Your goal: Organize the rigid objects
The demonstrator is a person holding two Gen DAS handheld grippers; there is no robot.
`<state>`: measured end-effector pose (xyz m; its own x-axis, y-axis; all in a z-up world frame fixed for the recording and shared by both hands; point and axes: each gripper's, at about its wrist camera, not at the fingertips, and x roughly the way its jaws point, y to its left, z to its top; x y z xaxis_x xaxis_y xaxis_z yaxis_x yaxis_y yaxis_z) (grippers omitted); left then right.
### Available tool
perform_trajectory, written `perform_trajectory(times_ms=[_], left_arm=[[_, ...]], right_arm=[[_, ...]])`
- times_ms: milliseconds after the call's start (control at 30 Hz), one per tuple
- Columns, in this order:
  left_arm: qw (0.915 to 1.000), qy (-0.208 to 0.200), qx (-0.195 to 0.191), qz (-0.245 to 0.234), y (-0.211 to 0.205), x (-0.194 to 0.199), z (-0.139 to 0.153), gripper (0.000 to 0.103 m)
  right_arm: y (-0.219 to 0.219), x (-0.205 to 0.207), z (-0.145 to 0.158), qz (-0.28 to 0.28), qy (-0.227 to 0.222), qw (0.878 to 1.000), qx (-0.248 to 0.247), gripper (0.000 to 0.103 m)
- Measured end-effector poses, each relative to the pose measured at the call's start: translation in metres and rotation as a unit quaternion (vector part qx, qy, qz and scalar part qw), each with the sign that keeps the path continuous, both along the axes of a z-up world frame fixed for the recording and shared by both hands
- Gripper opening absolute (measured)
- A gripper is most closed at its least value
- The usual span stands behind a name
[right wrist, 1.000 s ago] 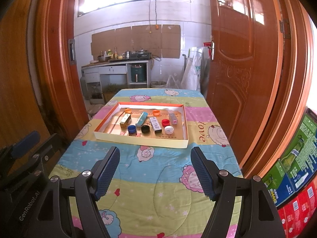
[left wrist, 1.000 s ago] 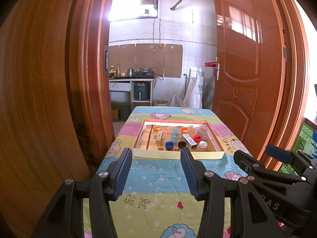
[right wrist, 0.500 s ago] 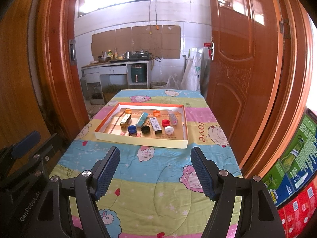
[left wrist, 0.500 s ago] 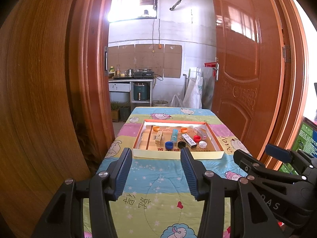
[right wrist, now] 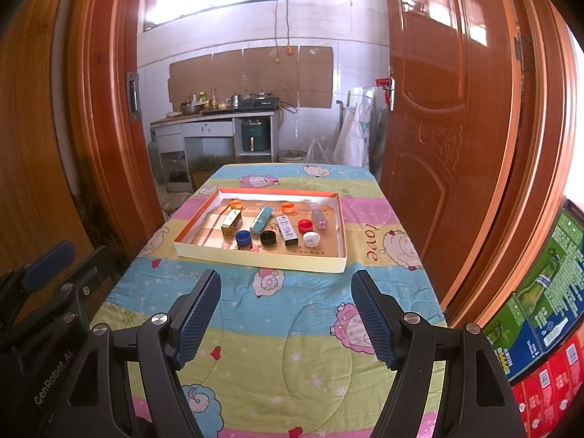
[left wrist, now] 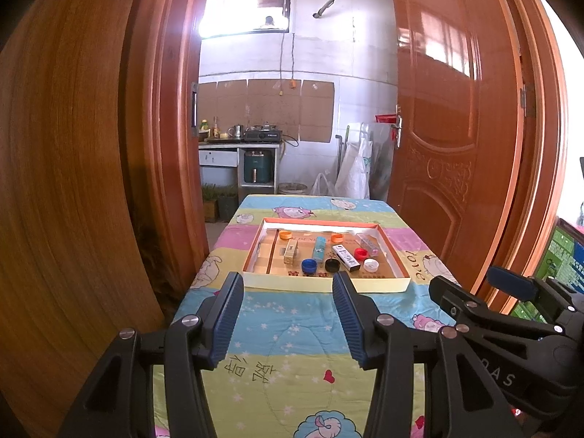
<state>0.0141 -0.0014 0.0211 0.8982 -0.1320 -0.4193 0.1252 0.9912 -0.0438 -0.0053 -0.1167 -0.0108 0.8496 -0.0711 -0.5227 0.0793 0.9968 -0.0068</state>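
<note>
Almost nothing has moved over the past second: both grippers hang where they were, low over the near end of the quilt-covered table [right wrist: 277,314]. The left gripper [left wrist: 288,314] and the right gripper [right wrist: 286,314] each stand wide open, holding nothing, aimed at the shallow cardboard tray [right wrist: 255,259] farther up the table (seemingly a ready stance). Inside it, left to right, lie a gold box [right wrist: 231,222], blue cap [right wrist: 243,237], teal box [right wrist: 261,219], black cap [right wrist: 268,237], white-and-black box [right wrist: 287,230], red cap [right wrist: 305,225] and white cap [right wrist: 311,238]. Whether that layout awaits sorting or is already sorted cannot be told.
</note>
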Motion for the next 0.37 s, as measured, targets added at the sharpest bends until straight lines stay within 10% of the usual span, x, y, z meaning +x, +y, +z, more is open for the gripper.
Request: perform_trajectory(times_ms=[367], left_arm=[[0.9999,-0.009,0.009,-0.005,-0.0020,-0.0034,-0.0018,0.050]], right_arm=[[0.0008,-0.0008,0.0006,0.000,0.000,1.000,0.001,0.075]])
